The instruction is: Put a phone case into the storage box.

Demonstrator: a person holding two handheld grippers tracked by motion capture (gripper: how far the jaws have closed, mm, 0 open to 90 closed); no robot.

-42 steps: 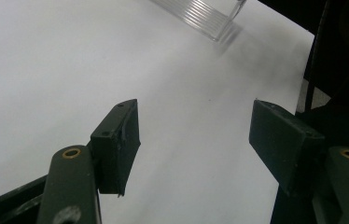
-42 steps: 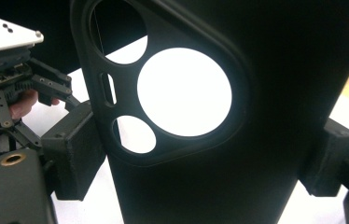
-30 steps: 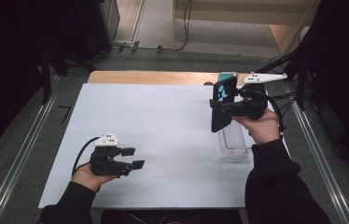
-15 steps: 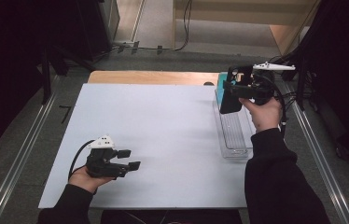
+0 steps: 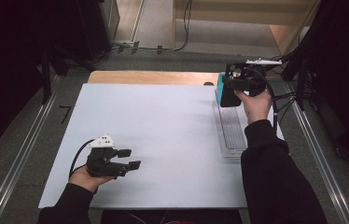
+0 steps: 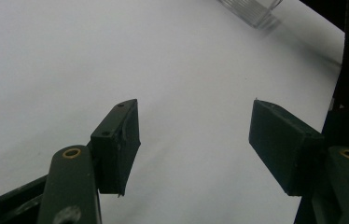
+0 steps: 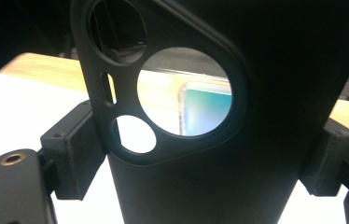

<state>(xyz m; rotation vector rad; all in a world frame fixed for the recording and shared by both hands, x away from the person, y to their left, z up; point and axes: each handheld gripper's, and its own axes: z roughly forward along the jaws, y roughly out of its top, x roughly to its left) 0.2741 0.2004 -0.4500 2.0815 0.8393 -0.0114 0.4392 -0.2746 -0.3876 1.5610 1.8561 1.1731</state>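
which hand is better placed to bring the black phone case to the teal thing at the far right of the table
Right. The right tongs are already shut on the black phone case, held right beside the teal thing. The left tongs hang open and empty at the near left of the table.

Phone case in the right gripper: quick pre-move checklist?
1. right gripper pads press both sides of the black phone case: ok.
2. Camera cutout sits above the pads, uncovered: ok.
3. Teal phone at the table's far right, seen through the cutout: ok.
4. Case squared to that phone: cannot tell.
5. left gripper open, nothing between its jaws: ok.
6. Clear tray lies apart from the case: ok.
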